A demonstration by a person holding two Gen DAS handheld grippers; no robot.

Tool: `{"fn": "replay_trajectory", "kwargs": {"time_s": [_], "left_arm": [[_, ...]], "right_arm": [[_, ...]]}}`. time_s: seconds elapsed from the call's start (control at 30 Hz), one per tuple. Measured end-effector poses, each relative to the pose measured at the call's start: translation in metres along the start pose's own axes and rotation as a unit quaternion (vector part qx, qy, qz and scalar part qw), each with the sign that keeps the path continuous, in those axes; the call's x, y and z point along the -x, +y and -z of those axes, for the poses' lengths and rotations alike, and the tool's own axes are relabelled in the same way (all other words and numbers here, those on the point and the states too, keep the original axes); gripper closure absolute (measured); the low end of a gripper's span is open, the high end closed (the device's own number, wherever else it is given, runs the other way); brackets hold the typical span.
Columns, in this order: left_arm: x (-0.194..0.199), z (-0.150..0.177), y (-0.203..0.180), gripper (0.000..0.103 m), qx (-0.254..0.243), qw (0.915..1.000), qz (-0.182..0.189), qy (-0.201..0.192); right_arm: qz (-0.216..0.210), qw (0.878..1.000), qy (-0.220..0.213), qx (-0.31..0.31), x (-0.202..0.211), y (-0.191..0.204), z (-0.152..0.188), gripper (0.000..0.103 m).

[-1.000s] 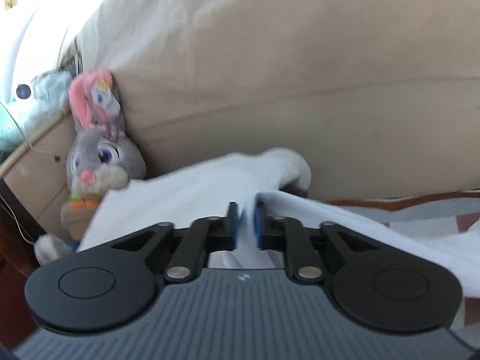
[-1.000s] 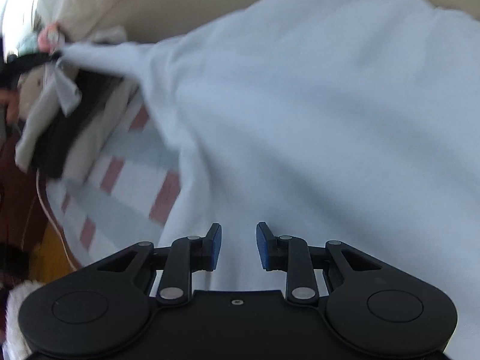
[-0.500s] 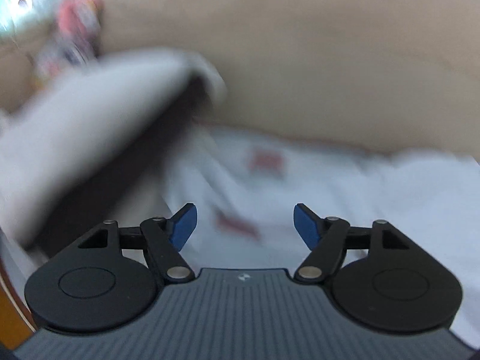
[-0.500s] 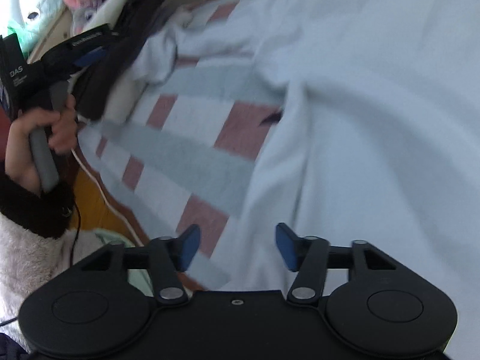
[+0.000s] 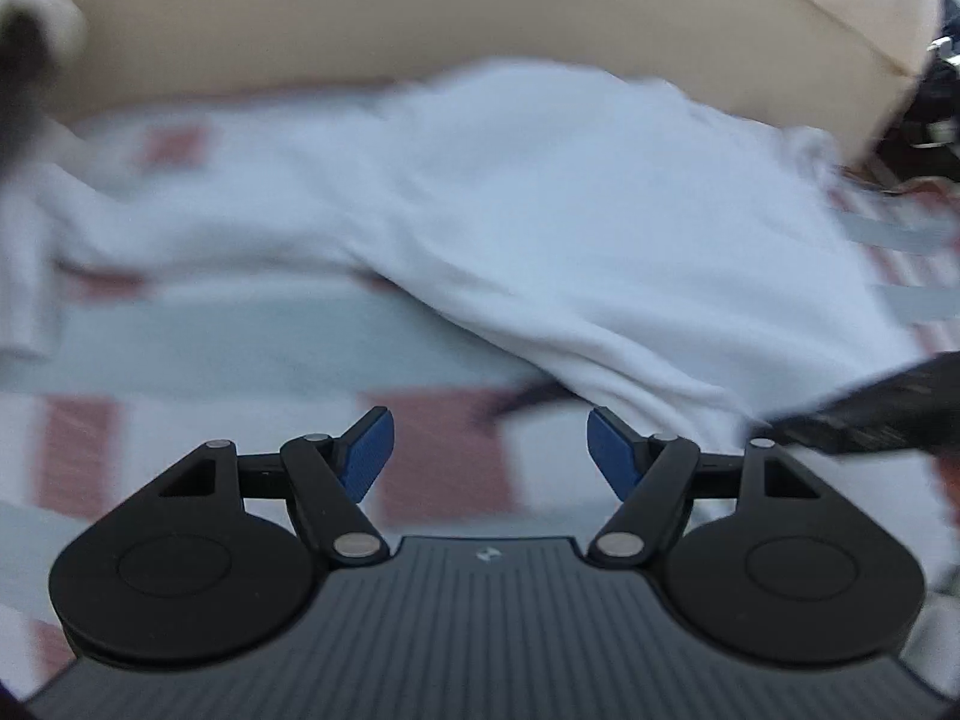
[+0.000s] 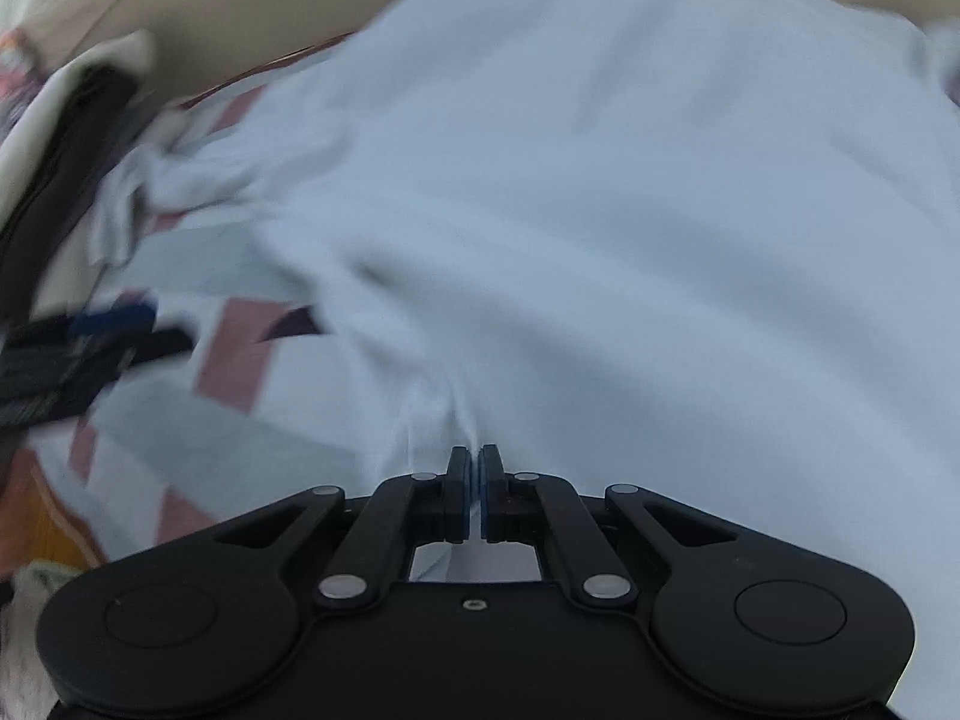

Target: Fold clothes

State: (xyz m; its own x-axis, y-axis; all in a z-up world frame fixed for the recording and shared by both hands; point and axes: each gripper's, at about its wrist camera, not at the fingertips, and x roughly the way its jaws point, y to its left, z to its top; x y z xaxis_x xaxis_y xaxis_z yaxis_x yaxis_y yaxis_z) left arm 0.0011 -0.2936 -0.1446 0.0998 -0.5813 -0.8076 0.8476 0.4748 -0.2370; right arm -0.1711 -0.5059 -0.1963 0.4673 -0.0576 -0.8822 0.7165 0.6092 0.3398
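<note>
- Two claws work over one white garment point(image 6: 600, 210) that lies spread across a bed's checked blanket point(image 5: 210, 348), below a beige headboard point(image 5: 420, 6).
- The right claw point(image 6: 474, 483) is clenched on a pinch of the garment's near edge.
- The left claw point(image 5: 489, 450) hangs released above the blanket, beside the garment and grasping nothing.

I count one white garment point(image 6: 600, 192), filling most of the frame. One checked blanket point(image 5: 198, 336) under it, lower left. One beige cushion point(image 5: 420, 6) across the top. Two tongs: left tongs point(image 5: 490, 450) bottom centre, right tongs point(image 6: 474, 480) bottom centre. One dark blurred pile point(image 6: 54, 180), upper left.
</note>
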Motion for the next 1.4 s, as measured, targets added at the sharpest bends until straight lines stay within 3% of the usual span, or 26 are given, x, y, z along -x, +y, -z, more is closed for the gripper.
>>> {"fn": "replay_trajectory", "kwargs": {"time_s": [0.1, 0.23, 0.33, 0.4, 0.67, 0.7, 0.73, 0.77, 0.8, 0.83, 0.97, 1.1, 1.2, 1.27, 1.3, 1.33, 1.4], "left_arm": [[-0.013, 0.005, -0.01, 0.032, 0.0, 0.9971, 0.063, 0.042], [-0.032, 0.017, -0.027, 0.032, -0.004, 0.9883, 0.119, 0.095], [-0.04, 0.025, -0.034, 0.021, 0.01, 0.9831, 0.139, 0.119], [-0.039, 0.027, -0.039, 0.02, 0.011, 0.9802, 0.149, 0.13], [-0.046, 0.039, -0.081, 0.017, -0.082, 0.9815, 0.148, 0.09], [-0.047, 0.041, -0.085, 0.021, -0.091, 0.9805, 0.152, 0.085], [-0.046, 0.044, -0.088, 0.044, -0.093, 0.9777, 0.167, 0.088], [-0.045, 0.046, -0.09, 0.081, -0.085, 0.9719, 0.194, 0.103], [-0.045, 0.046, -0.089, 0.092, -0.065, 0.9635, 0.225, 0.13], [-0.044, 0.047, -0.087, 0.096, -0.042, 0.96, 0.237, 0.143], [-0.003, 0.043, -0.083, 0.098, -0.031, 0.9761, 0.196, 0.089], [0.077, 0.056, -0.06, 0.098, 0.04, 0.9882, 0.147, 0.014], [0.146, 0.091, -0.038, 0.1, 0.119, 0.9784, 0.162, -0.048], [0.165, 0.121, -0.025, 0.102, 0.199, 0.9665, 0.157, -0.043], [0.164, 0.13, -0.021, 0.102, 0.21, 0.9696, 0.123, -0.025], [0.157, 0.138, -0.021, 0.102, 0.202, 0.9769, 0.07, 0.001], [0.143, 0.149, -0.024, 0.103, 0.174, 0.9834, -0.025, 0.044]], "right_arm": [[-0.022, 0.999, 0.002, -0.035, 0.006, -0.013, 0.003, 0.091], [-0.037, 0.999, -0.002, 0.003, 0.023, -0.004, 0.007, 0.089], [-0.05, 0.998, 0.006, 0.026, 0.034, 0.002, 0.009, 0.087], [-0.057, 0.998, 0.007, 0.031, 0.037, 0.003, 0.009, 0.085], [-0.057, 0.998, -0.003, 0.006, 0.039, -0.02, 0.016, 0.081], [-0.058, 0.998, -0.006, 0.001, 0.038, -0.023, 0.016, 0.081], [-0.058, 0.998, -0.008, -0.004, 0.038, -0.027, 0.016, 0.081], [-0.058, 0.998, -0.01, -0.008, 0.038, -0.03, 0.016, 0.081], [-0.057, 0.998, -0.012, -0.011, 0.037, -0.033, 0.016, 0.081], [-0.057, 0.998, -0.015, -0.014, 0.037, -0.035, 0.017, 0.081], [-0.06, 0.997, -0.026, -0.031, 0.033, -0.044, 0.019, 0.081], [-0.074, 0.996, -0.019, -0.044, 0.027, -0.047, 0.022, 0.081], [-0.093, 0.995, 0.016, -0.026, 0.023, -0.043, 0.021, 0.077], [-0.102, 0.994, 0.031, -0.007, 0.024, -0.04, 0.022, 0.069], [-0.093, 0.995, 0.028, 0.001, 0.027, -0.04, 0.023, 0.065], [-0.083, 0.996, 0.025, 0.009, 0.031, -0.04, 0.025, 0.065], [-0.064, 0.997, 0.02, 0.025, 0.038, -0.041, 0.029, 0.065]]}}
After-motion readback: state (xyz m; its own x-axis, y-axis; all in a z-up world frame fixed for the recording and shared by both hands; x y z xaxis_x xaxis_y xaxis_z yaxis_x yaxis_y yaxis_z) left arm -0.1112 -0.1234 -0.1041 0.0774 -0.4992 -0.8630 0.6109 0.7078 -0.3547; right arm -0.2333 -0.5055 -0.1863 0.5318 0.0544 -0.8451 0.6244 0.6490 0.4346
